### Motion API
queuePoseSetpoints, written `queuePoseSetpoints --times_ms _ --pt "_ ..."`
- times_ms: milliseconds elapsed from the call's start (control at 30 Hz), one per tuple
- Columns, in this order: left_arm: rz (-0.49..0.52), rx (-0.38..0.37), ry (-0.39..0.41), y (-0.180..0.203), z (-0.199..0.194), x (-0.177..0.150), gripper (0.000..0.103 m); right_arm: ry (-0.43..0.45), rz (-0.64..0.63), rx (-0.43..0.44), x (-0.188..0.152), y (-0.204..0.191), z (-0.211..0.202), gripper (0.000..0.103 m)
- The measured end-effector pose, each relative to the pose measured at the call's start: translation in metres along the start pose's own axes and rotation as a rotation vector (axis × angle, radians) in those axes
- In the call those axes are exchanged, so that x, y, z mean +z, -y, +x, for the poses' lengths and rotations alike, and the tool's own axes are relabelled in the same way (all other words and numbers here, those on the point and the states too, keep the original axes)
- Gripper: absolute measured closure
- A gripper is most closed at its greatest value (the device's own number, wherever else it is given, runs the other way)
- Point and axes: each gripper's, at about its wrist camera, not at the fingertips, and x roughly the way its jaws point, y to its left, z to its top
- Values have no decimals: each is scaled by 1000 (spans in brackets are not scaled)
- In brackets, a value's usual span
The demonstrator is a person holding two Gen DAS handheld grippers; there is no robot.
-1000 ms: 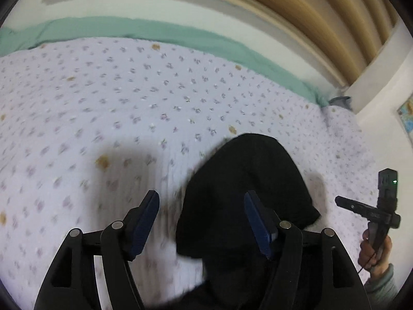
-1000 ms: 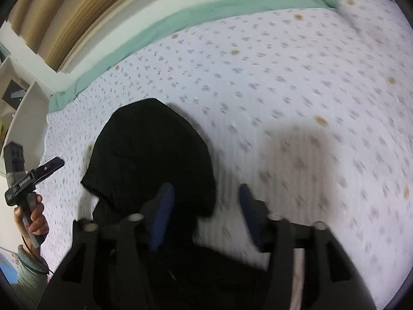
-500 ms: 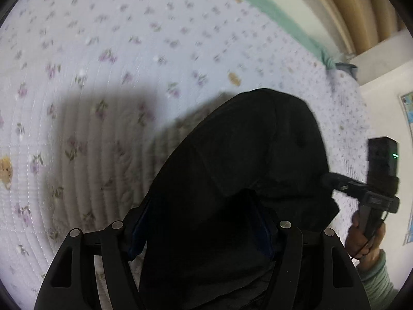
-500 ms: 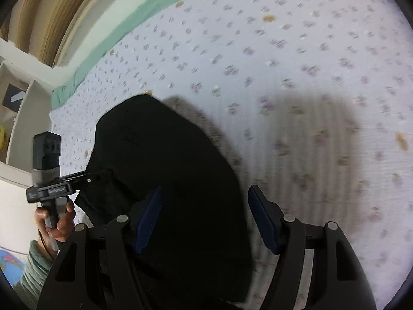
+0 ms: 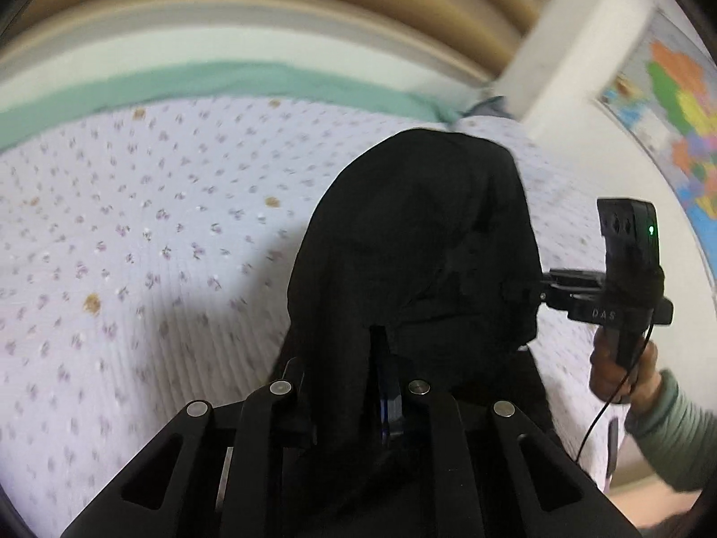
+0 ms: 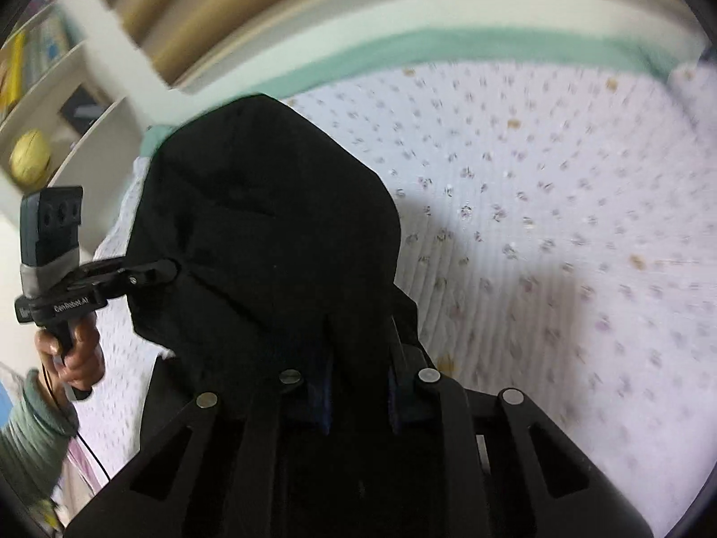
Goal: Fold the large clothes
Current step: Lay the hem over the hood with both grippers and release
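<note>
A large black garment (image 5: 416,251) hangs lifted above the bed, held between both grippers. My left gripper (image 5: 354,385) is shut on its near edge; the cloth drapes over the fingers. The right gripper shows in this view too (image 5: 537,289), pinching the garment's right side. In the right wrist view the black garment (image 6: 269,224) fills the middle, and my right gripper (image 6: 358,381) is shut on it. The left gripper shows there at the left (image 6: 161,271), clamped on the cloth's edge. The fingertips are hidden by fabric.
The bed has a white quilt with small purple flowers (image 5: 134,246) and a green sheet edge (image 5: 201,85) along the far side. A wall map (image 5: 681,103) is at the right. White shelves with a yellow ball (image 6: 29,161) stand at the left.
Both grippers went from open around the garment to shut on it, then lifted it off the quilt. The views tilted up toward the wall.
</note>
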Motion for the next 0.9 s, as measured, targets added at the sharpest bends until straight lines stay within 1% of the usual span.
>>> queuePoseSetpoints --times_ms 33,67,133,167,300,400,433,467,500,533,567,600,667,733,767,833,867,900 --pt "14 6 7 12 -13 -11 86 11 -21 -12 -13 -11 -18 81" --pt "26 15 8 24 -22 -21 86 15 -29 -16 -20 -16 -27 81" --pt "57 44 1 41 -41 -45 85 17 -43 -21 -50 -33 -49 81" --pt "70 54 -7 47 -48 -56 84 14 -42 -21 -58 -36 -54 81" --pt "98 103 -84 67 -60 -115 82 -36 2 -9 -115 -45 -68 81" --pt "71 140 -158 73 -54 -164 78 -105 33 -21 -157 -49 -59 81" --pt "57 162 -194 72 -47 -180 77 -149 37 -31 -173 -49 -53 81" --pt "32 198 -249 68 -38 -202 76 -186 34 -39 -182 -47 -48 81" --pt "12 210 -280 66 -32 -216 76 -214 31 -50 -188 -46 -44 81" --pt "-24 224 -321 61 -27 -233 76 -262 26 -70 -197 -43 -41 81" --pt "-49 230 -347 58 -24 -244 76 -301 25 -86 -204 -40 -40 81" --pt "-67 234 -354 56 -26 -253 76 -327 23 -112 -210 -36 -44 81" --pt "-91 216 -336 51 -40 -260 76 -332 30 -147 -215 -31 -58 81" --pt "-114 229 -321 43 -58 -256 76 -309 42 -160 -213 -27 -81 81" --pt "-121 246 -303 39 -70 -250 76 -293 40 -164 -209 -25 -91 81" --pt "-151 231 -236 32 -95 -229 76 -231 25 -161 -189 -34 -111 80" --pt "-169 213 -202 31 -104 -218 76 -194 17 -147 -177 -40 -121 77" --pt "-186 192 -157 29 -113 -204 76 -144 11 -124 -160 -48 -129 68"
